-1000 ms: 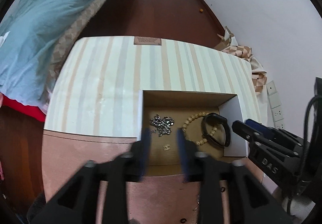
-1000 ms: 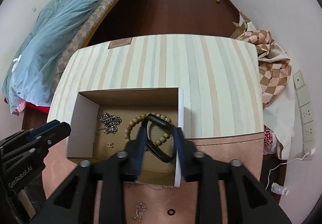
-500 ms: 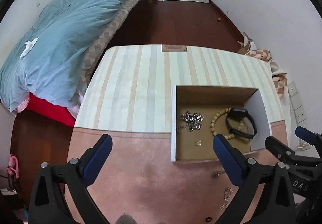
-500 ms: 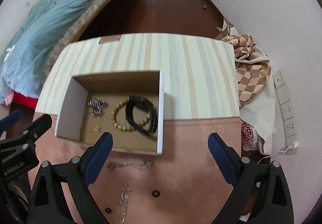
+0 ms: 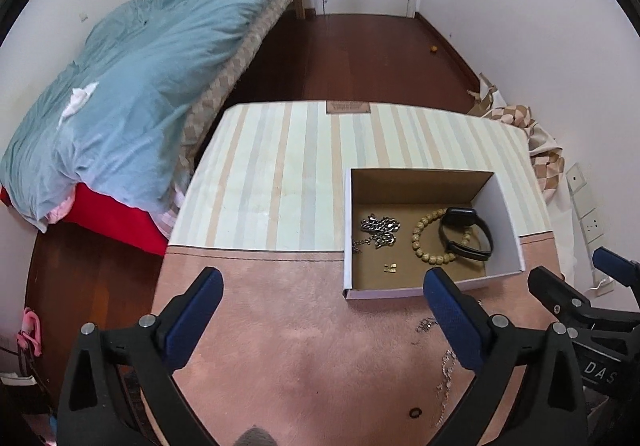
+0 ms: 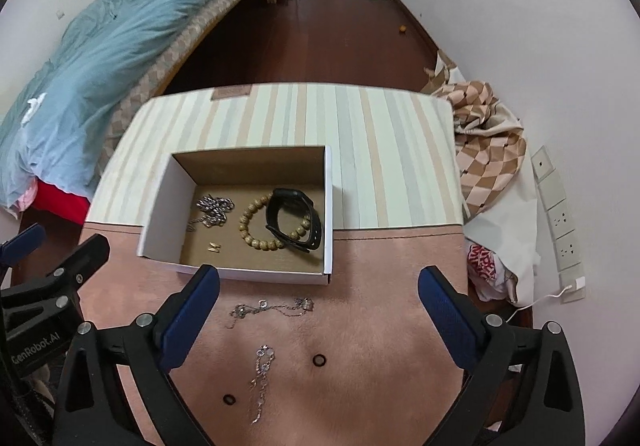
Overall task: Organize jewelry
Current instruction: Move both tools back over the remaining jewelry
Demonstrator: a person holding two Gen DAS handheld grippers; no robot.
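An open cardboard box point(image 6: 158, 205) point(image 5: 502, 205) stands on the table. Inside lie a silver chain point(image 6: 214, 207) point(image 5: 378, 230), a wooden bead bracelet point(image 6: 256, 234) point(image 5: 424, 242), a black watch band point(image 6: 294, 217) point(image 5: 466, 232) and a small gold earring point(image 6: 215, 246) point(image 5: 389, 267). On the pink mat in front of the box lie two silver chains point(image 6: 272, 308) point(image 6: 262, 378) and two small black rings point(image 6: 318, 360) point(image 6: 228, 399). My right gripper point(image 6: 319, 310) is open and empty above the mat. My left gripper point(image 5: 318, 310) is open and empty, left of the box.
The table has a striped cloth point(image 6: 360, 149) at the back and a pink mat point(image 6: 380, 346) in front. A bed with a blue duvet point(image 5: 120, 93) stands left. Checked cloth and bags point(image 6: 488, 149) lie right by the wall sockets.
Both grippers opened and drew back and up from the box. The black watch band, held by the right gripper a second ago, now lies in the box on the bead bracelet.
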